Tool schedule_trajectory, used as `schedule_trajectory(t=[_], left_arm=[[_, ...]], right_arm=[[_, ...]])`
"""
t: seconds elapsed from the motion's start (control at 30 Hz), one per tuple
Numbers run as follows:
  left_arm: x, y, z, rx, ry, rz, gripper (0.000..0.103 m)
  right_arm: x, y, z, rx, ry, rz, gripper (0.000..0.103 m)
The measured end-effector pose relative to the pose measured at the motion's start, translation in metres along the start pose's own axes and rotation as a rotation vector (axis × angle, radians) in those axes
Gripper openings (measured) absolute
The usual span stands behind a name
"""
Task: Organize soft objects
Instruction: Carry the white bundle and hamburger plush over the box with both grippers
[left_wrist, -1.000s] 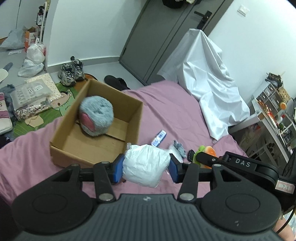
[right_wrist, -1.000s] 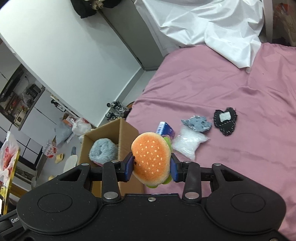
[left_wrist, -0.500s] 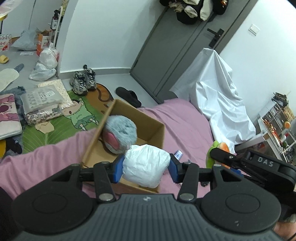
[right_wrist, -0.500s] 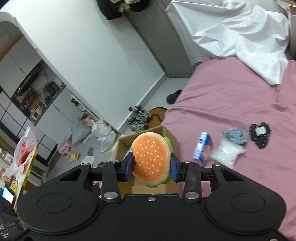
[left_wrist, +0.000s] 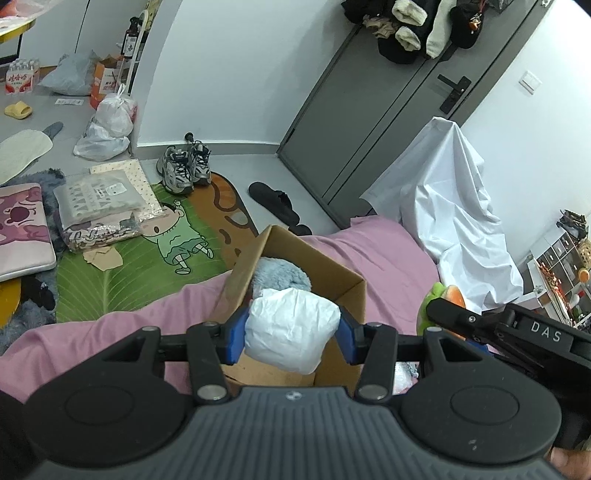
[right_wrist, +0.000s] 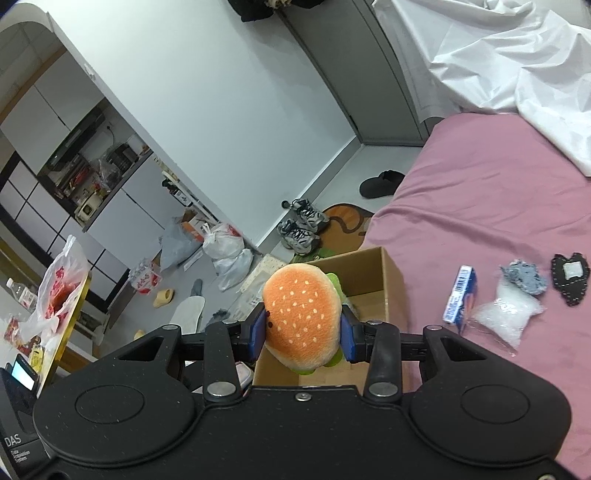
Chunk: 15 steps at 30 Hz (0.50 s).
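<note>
My left gripper (left_wrist: 291, 338) is shut on a white soft bundle (left_wrist: 291, 332) and holds it over the open cardboard box (left_wrist: 347, 284) on the pink bed. A grey-blue fluffy plush (left_wrist: 284, 277) lies inside the box. My right gripper (right_wrist: 303, 330) is shut on an orange burger plush (right_wrist: 301, 317) with green trim, held above the same box (right_wrist: 373, 273). The right gripper with the burger also shows at the right of the left wrist view (left_wrist: 443, 299).
On the pink bedsheet (right_wrist: 480, 206) lie a blue-white small box (right_wrist: 460, 295), a clear plastic bag (right_wrist: 506, 312), a grey fabric piece (right_wrist: 524, 278) and a black heart-shaped patch (right_wrist: 570, 273). A white sheet (left_wrist: 450, 206) drapes behind. Shoes (left_wrist: 184, 168) and bags clutter the floor.
Both grippers have risen and moved toward the box with their loads. The white bundle now hangs over the box; the burger plush sits above the box's near edge.
</note>
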<state>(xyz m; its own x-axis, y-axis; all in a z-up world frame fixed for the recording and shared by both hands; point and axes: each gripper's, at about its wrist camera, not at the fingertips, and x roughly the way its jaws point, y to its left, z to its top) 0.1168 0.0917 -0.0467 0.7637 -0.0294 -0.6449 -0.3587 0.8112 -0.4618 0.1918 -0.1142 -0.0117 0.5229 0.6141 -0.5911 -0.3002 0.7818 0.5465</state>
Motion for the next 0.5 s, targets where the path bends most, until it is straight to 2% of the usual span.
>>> schedule_trajectory(t=[0.5], left_arm=[[0.052,0.003,0.006,0.022,0.076,0.032,0.049]], right_arm=[[0.032,-0.010,-0.010,0.022,0.045,0.015,0.039]])
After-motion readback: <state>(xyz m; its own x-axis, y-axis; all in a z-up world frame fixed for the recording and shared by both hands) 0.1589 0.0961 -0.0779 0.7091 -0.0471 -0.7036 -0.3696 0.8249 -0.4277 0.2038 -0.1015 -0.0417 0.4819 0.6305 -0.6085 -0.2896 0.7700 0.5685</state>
